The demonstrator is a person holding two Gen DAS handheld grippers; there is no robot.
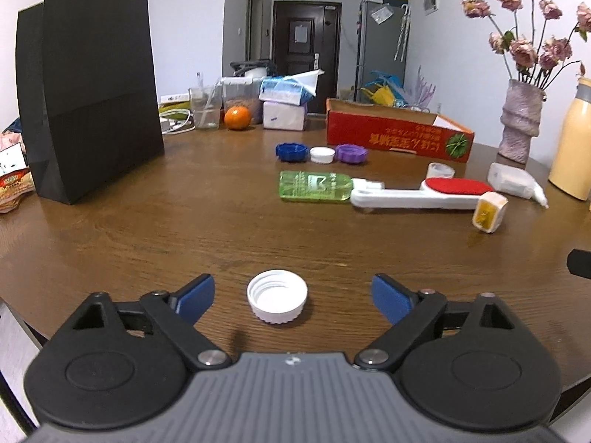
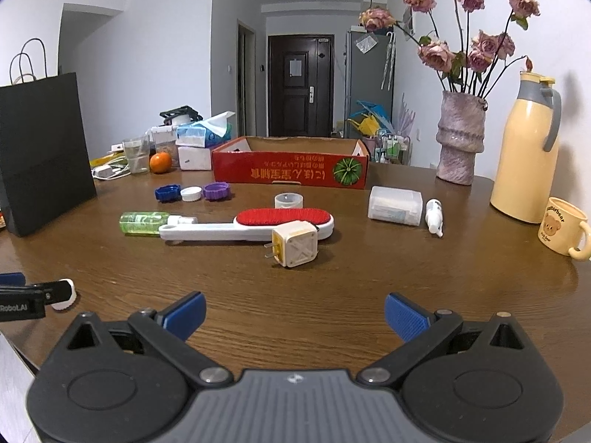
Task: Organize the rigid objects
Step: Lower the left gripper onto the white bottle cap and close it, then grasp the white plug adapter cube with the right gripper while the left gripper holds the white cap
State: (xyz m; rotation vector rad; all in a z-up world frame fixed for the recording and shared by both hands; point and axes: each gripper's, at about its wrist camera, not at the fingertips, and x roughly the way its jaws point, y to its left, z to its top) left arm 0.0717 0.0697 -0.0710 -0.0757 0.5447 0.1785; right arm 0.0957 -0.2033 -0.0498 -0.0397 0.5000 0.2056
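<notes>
- Left wrist view: the left gripper hangs low over the round wooden bench, jaws spread wide with a white screw cap on the wood between the blue pads, clear of both and gripped by neither.
- The cap lies open side up, its inner thread rings and ribbed outer rim showing.
- Only this view shows that cap whole; it also takes in the full height of the black paper bag at the left, with snack packets beside it.
- Farther back sit a blue lid, a small white lid and a purple lid in a row, near a red cardboard tray.
- Right wrist view: the right gripper is equally wide open over bare wood, holding nothing.
- The left gripper's tip enters at the left edge, the white cap half hidden behind it.
- This view alone shows a cream mug with a bear print, the whole cream thermos jug and the top of the clear plastic box beside a small white spray bottle.
- Mid-bench, a red-faced lint brush lies with its white handle over the neck end of a green bottle lying on its side; a cream plug adapter rests against the brush head, prongs pointing left.
- A clear tape roll stands behind the brush; a vase of dried pink roses is at the right.
</notes>
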